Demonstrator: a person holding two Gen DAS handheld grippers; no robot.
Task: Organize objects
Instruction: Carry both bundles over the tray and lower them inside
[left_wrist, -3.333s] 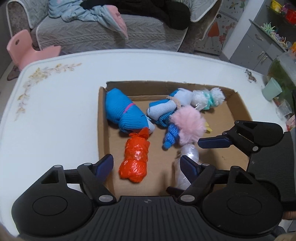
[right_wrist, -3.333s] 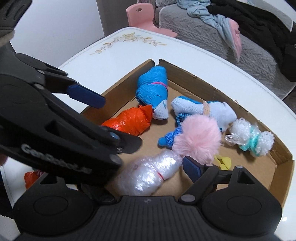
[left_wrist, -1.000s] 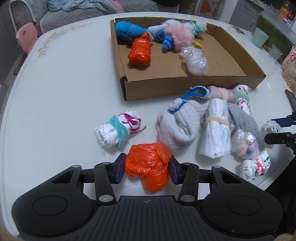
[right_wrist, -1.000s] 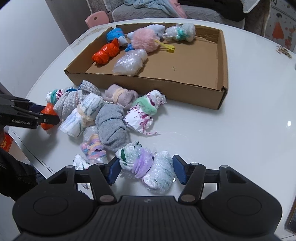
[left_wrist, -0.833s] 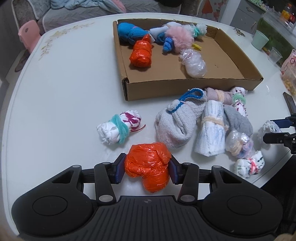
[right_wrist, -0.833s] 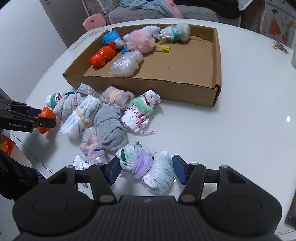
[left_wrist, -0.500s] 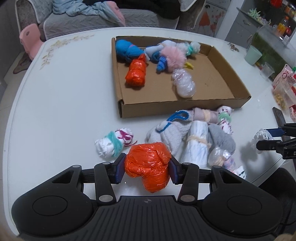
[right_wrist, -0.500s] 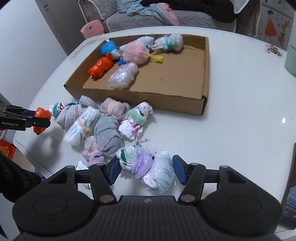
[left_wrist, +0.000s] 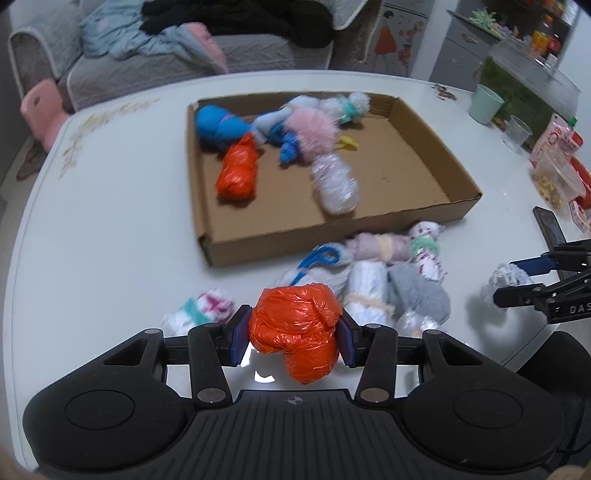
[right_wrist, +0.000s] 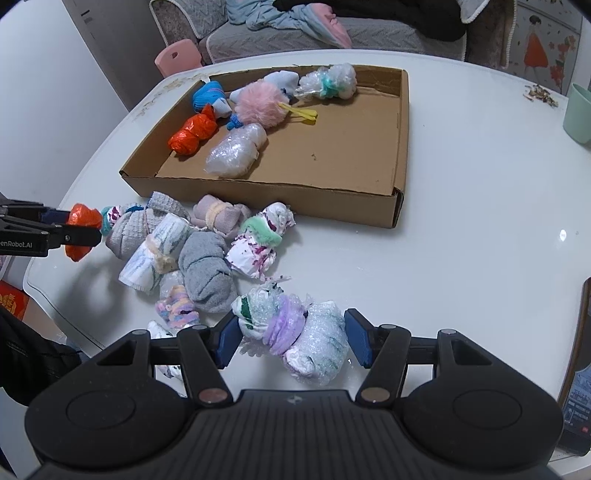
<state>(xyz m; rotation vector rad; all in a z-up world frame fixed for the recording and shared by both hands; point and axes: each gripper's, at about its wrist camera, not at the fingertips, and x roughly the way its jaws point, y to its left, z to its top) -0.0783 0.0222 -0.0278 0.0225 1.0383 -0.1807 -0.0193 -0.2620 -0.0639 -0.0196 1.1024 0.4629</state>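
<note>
My left gripper (left_wrist: 293, 336) is shut on an orange plastic bundle (left_wrist: 295, 326) and holds it above the table's near edge; the bundle also shows in the right wrist view (right_wrist: 82, 224). My right gripper (right_wrist: 291, 339) is shut on a clear-wrapped bundle with a purple band (right_wrist: 293, 336), raised over the table. A shallow cardboard box (left_wrist: 424, 144) holds an orange bundle (left_wrist: 237, 173), a blue sock roll (left_wrist: 218, 125), a pink pompom (left_wrist: 314, 129) and a clear bundle (left_wrist: 334, 182). A pile of rolled socks (right_wrist: 177, 243) lies in front of the box.
A green cup (left_wrist: 485, 103), a clear cup (left_wrist: 517, 132) and snack packs (left_wrist: 557, 147) stand at the table's right. A phone (right_wrist: 578, 369) lies at the right edge. A sofa with clothes (left_wrist: 192, 40) and a pink chair (left_wrist: 40, 107) are behind the table.
Both grippers closed on their bundles and have lifted and drawn back from the pile; the box and sock pile look farther off. The held bundles stay in the jaws.
</note>
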